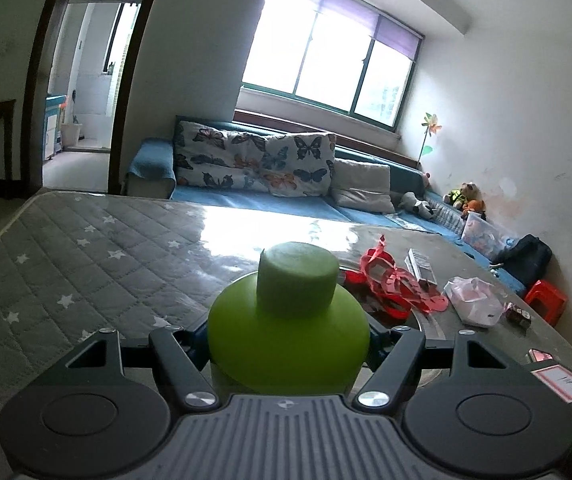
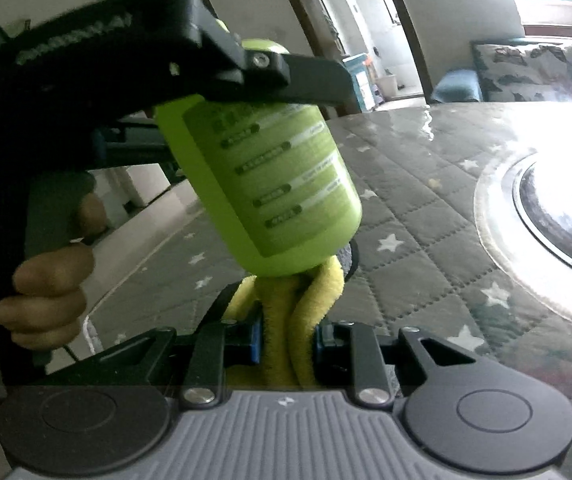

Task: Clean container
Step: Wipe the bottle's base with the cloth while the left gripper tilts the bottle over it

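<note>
Above the quilted table (image 2: 425,216), left gripper (image 1: 287,344) clamps the green bottle (image 2: 262,176); right gripper (image 2: 287,344) pinches a yellow cloth (image 2: 289,320) touching its base.

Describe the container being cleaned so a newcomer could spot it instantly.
Above the grey star-quilted table, the left gripper clamps a lime-green bottle. It alone has a paler green cap, a striped label, and a yellow cloth against its base.

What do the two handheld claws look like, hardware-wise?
Both match: a grey ribbed housing with a small round logo, black round pivot discs either side, and black linkage bars with silver bolts. The left claw shows a green LED at the right edge. The right claw has blue finger pads. From the right wrist view, the left unit's side bears blurred white lettering. No sleeves visible.
</note>
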The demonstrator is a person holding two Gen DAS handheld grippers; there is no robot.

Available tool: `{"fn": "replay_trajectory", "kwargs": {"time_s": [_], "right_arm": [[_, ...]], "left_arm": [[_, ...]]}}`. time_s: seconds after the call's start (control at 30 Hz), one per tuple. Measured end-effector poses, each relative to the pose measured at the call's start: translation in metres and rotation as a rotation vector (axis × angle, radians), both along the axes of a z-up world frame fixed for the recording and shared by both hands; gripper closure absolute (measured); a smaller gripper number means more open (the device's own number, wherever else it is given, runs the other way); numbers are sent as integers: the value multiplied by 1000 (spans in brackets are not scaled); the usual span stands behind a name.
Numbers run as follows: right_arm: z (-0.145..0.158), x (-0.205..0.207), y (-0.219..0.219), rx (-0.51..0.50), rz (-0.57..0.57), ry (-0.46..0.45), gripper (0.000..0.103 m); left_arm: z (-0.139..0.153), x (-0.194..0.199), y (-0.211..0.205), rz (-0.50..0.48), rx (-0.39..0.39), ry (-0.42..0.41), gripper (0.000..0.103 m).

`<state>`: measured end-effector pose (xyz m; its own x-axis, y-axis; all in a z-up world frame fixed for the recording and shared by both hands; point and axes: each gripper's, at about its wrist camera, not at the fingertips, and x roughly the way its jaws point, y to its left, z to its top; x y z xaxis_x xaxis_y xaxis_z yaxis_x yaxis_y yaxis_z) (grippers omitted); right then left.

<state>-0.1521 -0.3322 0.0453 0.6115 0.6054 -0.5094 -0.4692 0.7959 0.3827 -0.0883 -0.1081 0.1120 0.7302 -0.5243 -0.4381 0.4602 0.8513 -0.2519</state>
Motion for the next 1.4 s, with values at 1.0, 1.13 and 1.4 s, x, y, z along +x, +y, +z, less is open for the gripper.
{"fn": "replay_trajectory", "kwargs": {"time_s": [1.0,1.13,1.4], "right_arm": [[1,13,4,-2,-23,-3,81],[0,12,-8,15,-71,8,81],[0,4,-24,28,-79,22,81]], "left_arm": [[2,-1,3,0,-8,3,30],[-1,1,4,7,-12,11,30],[-2,3,1,9,-7,13,30]]}}
